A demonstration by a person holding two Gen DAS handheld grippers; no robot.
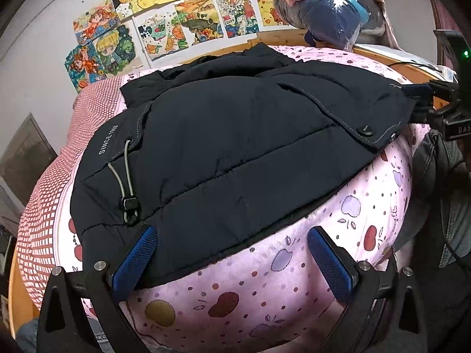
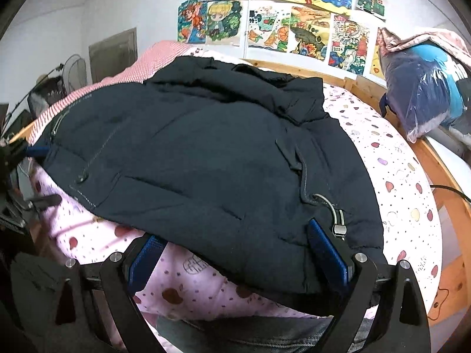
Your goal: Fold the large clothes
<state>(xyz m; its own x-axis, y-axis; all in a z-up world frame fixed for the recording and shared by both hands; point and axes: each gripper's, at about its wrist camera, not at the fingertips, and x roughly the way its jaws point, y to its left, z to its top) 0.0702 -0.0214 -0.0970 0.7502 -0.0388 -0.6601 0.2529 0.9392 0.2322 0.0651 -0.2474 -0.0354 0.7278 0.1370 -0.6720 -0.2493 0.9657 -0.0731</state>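
My left gripper [image 1: 232, 253] is spread wide at the bottom of its frame, left pad on the hem of the one dark navy puffer jacket [image 1: 235, 147] and right pad over the pink fruit-print blanket [image 1: 265, 294]; my right gripper [image 2: 235, 253] is also released, both pads at the hem. "SINCE 19.." is printed at the jacket's left edge beside one toggled drawcord [image 1: 126, 182]. The jacket lies flat mid-frame, its long axis running from the hem at the bottom up to the collar near the drawings [image 2: 279, 14] on the wall.

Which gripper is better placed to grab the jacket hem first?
Right, marginally. The right gripper is open with the jacket hem between its fingers; the left gripper is open too, but only its left finger overlaps the hem corner.
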